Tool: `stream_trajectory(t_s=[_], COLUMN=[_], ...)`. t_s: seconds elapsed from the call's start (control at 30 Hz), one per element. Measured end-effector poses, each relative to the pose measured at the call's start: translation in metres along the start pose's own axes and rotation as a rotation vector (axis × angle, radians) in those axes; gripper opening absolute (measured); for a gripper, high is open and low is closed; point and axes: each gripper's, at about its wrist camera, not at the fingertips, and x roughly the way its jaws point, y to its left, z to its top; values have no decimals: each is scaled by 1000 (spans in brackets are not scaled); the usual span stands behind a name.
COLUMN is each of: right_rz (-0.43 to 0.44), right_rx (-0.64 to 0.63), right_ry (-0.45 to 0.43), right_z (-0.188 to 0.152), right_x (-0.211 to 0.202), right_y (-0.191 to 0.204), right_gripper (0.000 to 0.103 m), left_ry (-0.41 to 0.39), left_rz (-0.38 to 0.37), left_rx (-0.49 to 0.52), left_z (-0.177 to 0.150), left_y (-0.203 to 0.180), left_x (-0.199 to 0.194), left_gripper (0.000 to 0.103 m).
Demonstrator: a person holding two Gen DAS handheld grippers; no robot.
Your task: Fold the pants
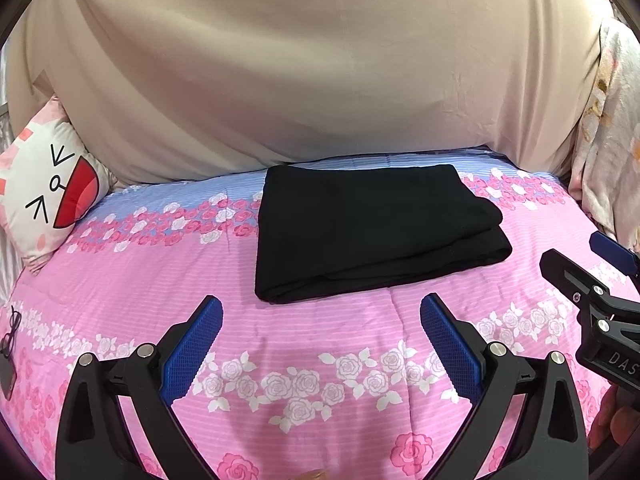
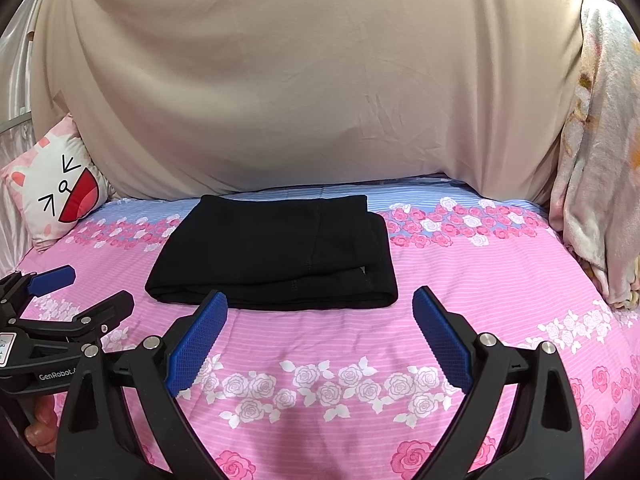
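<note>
Bedroom; floral bedspread (image 1: 320,360), cat pillow (image 1: 48,196)

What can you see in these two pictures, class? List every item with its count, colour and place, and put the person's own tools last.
pants: one, black, folded into a rectangle, middle of the bed
bedspread: one, pink with rose bands and a blue strip, covering the bed
sheet: one, beige, draped upright behind the bed
cushion: one, white and pink with a cartoon face, far left
blanket: one, pale floral, hanging at far right
glasses: one pair, dark, left edge of the bed
left gripper: one, black with blue fingers, open, before the pants
right gripper: one, same colours, open, empty
</note>
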Motion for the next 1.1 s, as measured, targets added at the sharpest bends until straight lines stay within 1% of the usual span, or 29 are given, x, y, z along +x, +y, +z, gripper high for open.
stream_trajectory(t_s=[0.23, 0.8, 0.83, 0.93, 0.97, 1.03, 1.1], right_rz=[-1, -4, -2, 2, 1, 0, -1], right_rx=[1, 3, 1, -1, -2, -3, -5], right_ry=[2, 1, 2, 5, 6, 9, 12], right_z=[0, -1, -1, -2, -3, -4, -6], right_x=[1, 1, 2, 3, 3, 3, 1], right_y=[-1, -1, -2, -2, -2, -2, -1], right_gripper=[92, 92, 92, 92, 92, 92, 92], left_ry=[2, -11, -16, -52, -50, -31, -1], left_rz=[-11, -3, -7, -55, -61, -44, 15], left_rx=[7, 24, 15, -67, -63, -51, -34], left_z=[0, 1, 1, 0, 2, 3, 4], left_y=[1, -2, -1, 9, 9, 9, 8], left_x=[1, 0, 0, -1, 0, 4, 10], left_gripper=[98, 98, 98, 98, 98, 98, 98])
